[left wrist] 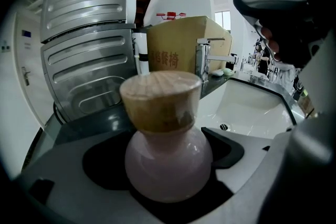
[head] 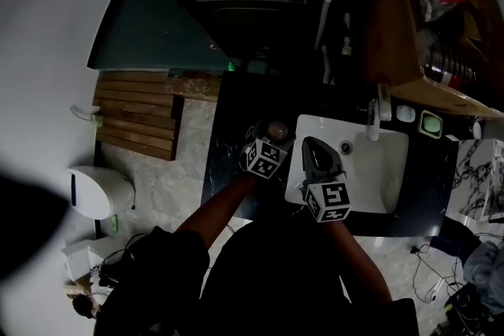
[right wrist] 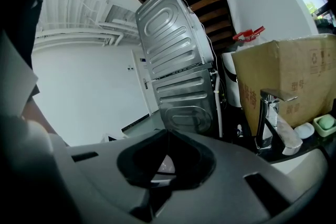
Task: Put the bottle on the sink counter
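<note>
- Bottle [left wrist: 167,162], pink and round-bellied with a wooden cap, stands between the jaws of the left gripper [head: 272,139], which are clenched on its belly
- It is over the dark sink counter [head: 224,138], on the strip along the left edge of the white basin [head: 378,169]; whether its base touches the stone I cannot tell
- By my reading the carry is all but done; what is left is to seat the base, if it is not yet down, and let go
- Right gripper [right wrist: 167,140] has its jaws pressed together on nothing, at the basin's left edge
- Faucet [head: 373,122] stands at the basin's back edge, with a cardboard box [head: 409,35] behind it
- Dim room: ribbed metal appliance [left wrist: 86,50] past the counter's far end, wooden slat mat [head: 138,118] on the pale floor
</note>
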`<control>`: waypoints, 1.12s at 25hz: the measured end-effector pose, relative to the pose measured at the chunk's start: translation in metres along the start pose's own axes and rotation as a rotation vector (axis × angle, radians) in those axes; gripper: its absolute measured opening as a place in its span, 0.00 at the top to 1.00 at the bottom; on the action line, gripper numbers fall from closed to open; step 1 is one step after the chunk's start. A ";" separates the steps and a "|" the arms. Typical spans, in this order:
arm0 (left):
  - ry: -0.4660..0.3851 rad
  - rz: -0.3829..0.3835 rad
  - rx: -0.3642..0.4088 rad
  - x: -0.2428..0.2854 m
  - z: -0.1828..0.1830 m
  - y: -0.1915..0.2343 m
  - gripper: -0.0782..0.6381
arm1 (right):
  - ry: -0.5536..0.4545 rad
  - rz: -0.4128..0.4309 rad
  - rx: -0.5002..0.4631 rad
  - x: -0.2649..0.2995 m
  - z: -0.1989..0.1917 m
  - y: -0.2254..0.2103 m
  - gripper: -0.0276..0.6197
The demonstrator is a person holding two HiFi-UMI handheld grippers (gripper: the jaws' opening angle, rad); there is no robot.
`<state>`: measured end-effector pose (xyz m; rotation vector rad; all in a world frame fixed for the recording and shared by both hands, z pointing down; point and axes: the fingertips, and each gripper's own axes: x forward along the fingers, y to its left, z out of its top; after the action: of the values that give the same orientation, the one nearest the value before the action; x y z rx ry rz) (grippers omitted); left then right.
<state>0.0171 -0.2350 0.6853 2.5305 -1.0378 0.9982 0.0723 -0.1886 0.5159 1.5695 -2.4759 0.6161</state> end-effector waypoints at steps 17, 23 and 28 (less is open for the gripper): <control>-0.069 0.018 -0.093 -0.054 -0.021 -0.006 0.33 | 0.017 -0.014 -0.017 -0.038 -0.022 0.015 0.90; -0.140 0.034 -0.208 -0.109 -0.003 -0.014 0.33 | 0.002 -0.023 -0.023 -0.058 -0.020 0.028 0.90; -0.271 0.060 -0.312 -0.157 0.016 -0.017 0.34 | -0.036 -0.076 -0.011 -0.076 -0.011 0.027 0.90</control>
<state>-0.0443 -0.1460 0.5692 2.4257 -1.2383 0.4653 0.0804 -0.1109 0.4932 1.6763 -2.4280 0.5665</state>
